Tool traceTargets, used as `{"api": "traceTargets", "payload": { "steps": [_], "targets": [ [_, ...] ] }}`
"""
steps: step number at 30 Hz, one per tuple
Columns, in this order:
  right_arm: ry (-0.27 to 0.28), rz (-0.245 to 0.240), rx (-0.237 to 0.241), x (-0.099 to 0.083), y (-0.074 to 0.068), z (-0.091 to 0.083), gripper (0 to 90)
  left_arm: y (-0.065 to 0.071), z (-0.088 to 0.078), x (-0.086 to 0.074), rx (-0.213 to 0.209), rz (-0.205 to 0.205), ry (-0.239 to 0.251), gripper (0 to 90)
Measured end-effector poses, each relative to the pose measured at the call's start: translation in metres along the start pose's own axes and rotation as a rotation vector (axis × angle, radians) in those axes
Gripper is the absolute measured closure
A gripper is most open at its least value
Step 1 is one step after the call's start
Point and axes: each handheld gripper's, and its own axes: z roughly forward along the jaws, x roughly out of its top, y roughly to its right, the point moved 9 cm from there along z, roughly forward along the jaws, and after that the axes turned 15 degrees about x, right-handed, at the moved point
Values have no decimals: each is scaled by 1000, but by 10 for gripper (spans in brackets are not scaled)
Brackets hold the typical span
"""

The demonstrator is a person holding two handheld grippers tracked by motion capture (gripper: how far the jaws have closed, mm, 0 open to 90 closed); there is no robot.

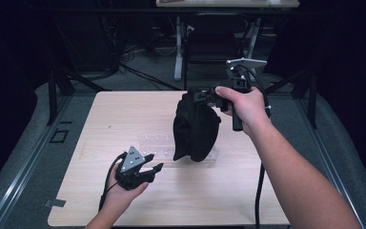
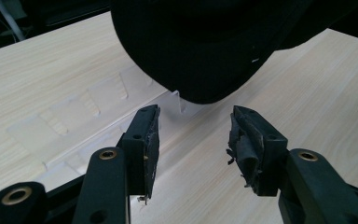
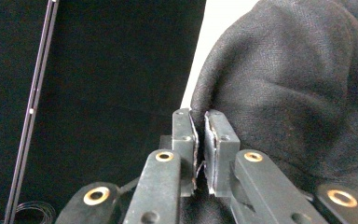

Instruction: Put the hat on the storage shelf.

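While the black cloth hangs off the table, status:
table [image 1: 100, 119]: light wood, carries a clear plastic rack.
black cloth [image 1: 196, 128]: bunched, held up over table centre, lower end just above the rack.
clear rack [image 1: 157, 143]: flat at table centre, slotted, under and left of the cloth.
right claw [image 1: 204, 95]: far side, raised, jaws pressed together on the cloth's top edge.
left claw [image 1: 153, 162]: near left, low over the table, jaws spread, holding nothing, pointed at the cloth.
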Motion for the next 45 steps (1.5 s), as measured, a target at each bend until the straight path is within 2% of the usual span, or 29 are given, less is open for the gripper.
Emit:
{"api": "traceTargets", "payload": {
  "steps": [4, 11, 19, 26, 30, 42, 45],
  "targets": [
    [0, -1, 3, 0, 0, 1, 834, 6, 2, 7, -6, 7, 12, 568],
    [3, -1, 6, 1, -1, 2, 833, 17, 7, 13, -44, -9, -13, 561],
    [9, -1, 7, 2, 0, 3, 830, 22, 8, 18, -18, -1, 5, 528],
    [16, 3, 4, 4, 0, 3, 829, 32, 7, 21, -53, 21, 9, 561],
    [22, 3, 5, 4, -1, 3, 829, 34, 10, 24, -40, 39, 4, 592],
    [22, 2, 10, 5, -1, 6, 829, 45, 23, 29, -20, 93, -19, 774],
    [23, 1, 9, 5, -1, 5, 830, 45, 22, 29, -10, 117, -4, 809]
  ]
}}
